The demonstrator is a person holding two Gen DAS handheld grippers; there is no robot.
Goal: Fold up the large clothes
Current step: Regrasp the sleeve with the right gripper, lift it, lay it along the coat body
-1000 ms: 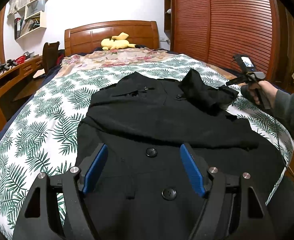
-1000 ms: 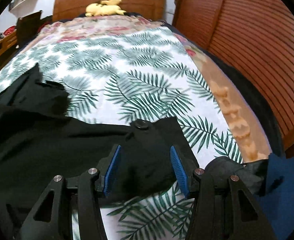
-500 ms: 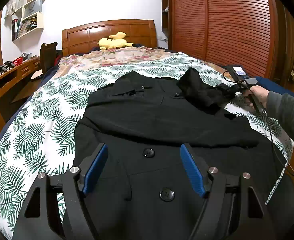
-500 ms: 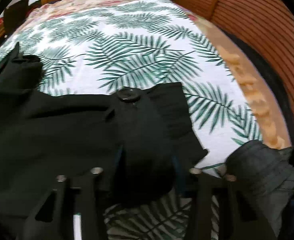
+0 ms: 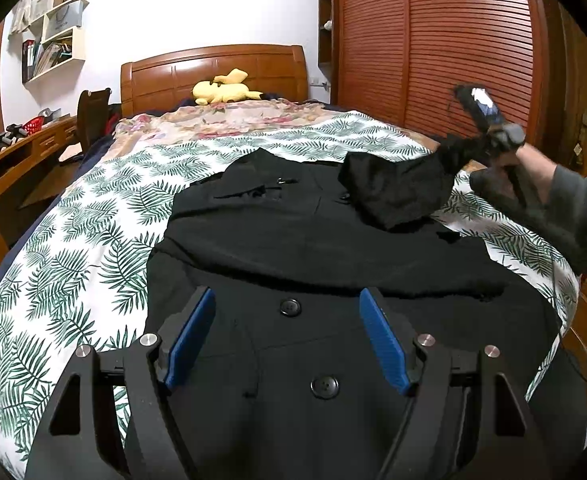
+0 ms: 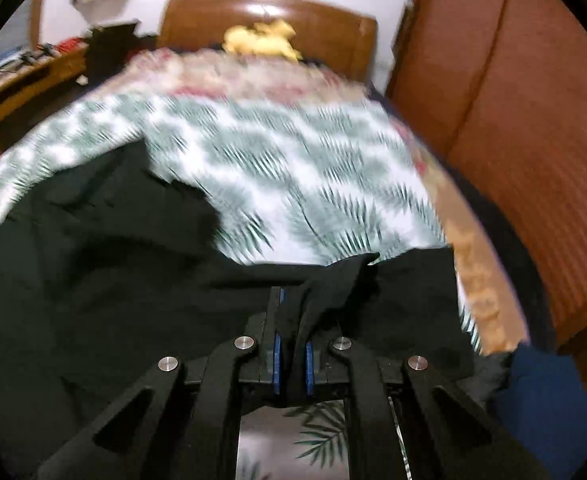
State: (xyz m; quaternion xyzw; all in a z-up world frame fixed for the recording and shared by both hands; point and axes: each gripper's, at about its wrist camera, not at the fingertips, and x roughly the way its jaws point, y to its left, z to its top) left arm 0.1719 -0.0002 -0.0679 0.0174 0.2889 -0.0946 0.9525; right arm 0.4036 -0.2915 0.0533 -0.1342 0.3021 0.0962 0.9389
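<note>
Left wrist view: we log a coat (image 5: 293, 248) flat on the bed (image 5: 73, 264), unfolded. Right gripper (image 6: 291, 320) clamps its sleeve (image 6: 373, 304); left gripper (image 5: 287, 340) wide, empty. Folds remain.

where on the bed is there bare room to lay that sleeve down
Bare leaf-print bedspread lies left of the black coat, and between its collar and the floral blanket. The right edge is crowded: right claw holding the sleeve.

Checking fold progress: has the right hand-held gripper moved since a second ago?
Yes. The right hand-held gripper, shut on the coat sleeve, has lifted off the bedspread.
</note>
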